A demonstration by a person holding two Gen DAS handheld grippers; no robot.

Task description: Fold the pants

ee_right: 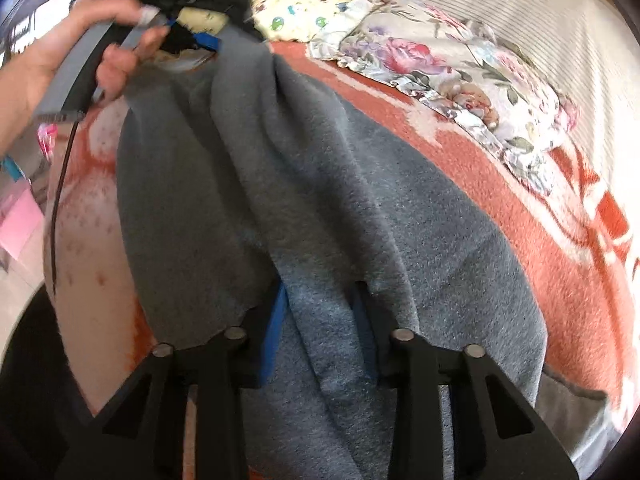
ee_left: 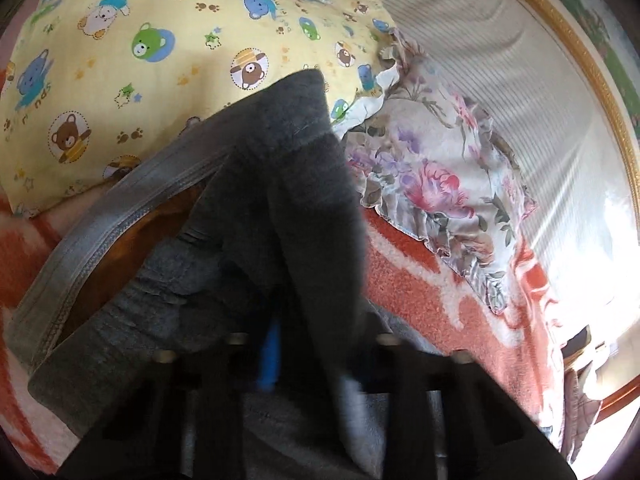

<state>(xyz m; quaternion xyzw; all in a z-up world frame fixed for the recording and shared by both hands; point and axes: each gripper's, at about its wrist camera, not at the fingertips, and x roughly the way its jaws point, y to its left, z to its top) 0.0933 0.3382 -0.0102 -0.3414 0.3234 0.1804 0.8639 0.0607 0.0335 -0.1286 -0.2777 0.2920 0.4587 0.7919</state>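
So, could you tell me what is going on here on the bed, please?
A person is folding grey pants on an orange and white blanket, a handheld gripper in each hand. The left gripper pinches the far end of the fabric, and the right gripper is closed on the near end. Two pillows lie beyond.

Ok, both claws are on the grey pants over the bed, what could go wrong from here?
1. The grey pants hang bunched between the left claw and right claw, so laying them down now may set creases.
2. Thick cloth is wadded in the right claw; part of it may slip out.
3. The yellow bear pillow lies just behind the pants and could catch the fold.
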